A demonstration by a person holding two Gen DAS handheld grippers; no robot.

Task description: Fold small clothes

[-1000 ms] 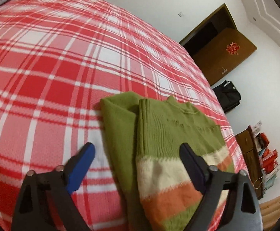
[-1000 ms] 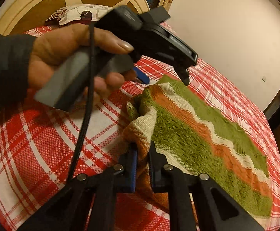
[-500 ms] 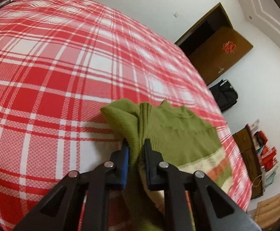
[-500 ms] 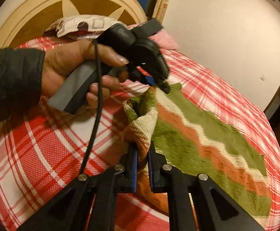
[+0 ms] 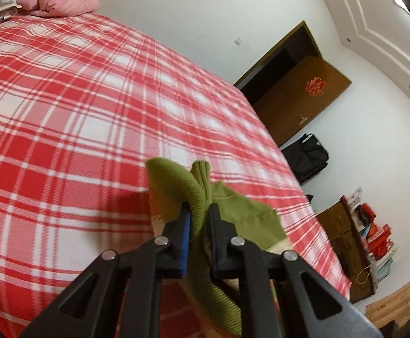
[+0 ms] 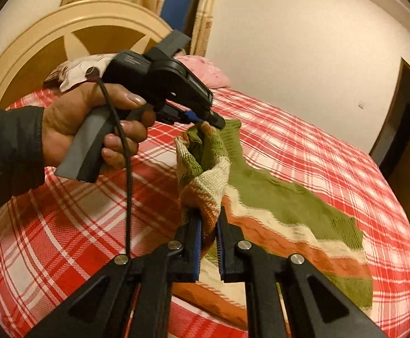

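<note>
Left side first: your left hand-held gripper (image 5: pixel 198 219) was wide open over the sweater (image 6: pixel 275 205) a second ago, and now its jaws are closing in on a bunched ridge of green knit, pads pressing it from both sides. That edge has come up off the bed (image 5: pixel 64 140), rising at lower centre of the left view. In the right view you can see the left hand (image 6: pixel 92 129) at centre left, squeezing the handle with its tip in the fabric.

Moving right: your right hand-held gripper (image 6: pixel 207 225) stays narrow, clamped on the striped cream-and-orange hem, as before. The pinched edge between the two grips now stands higher, while the rest of the sweater trails flat across the plaid bed toward the right of the frame.

With both ends held and lifted, I'd say you're set to carry this edge over for the fold.
</note>
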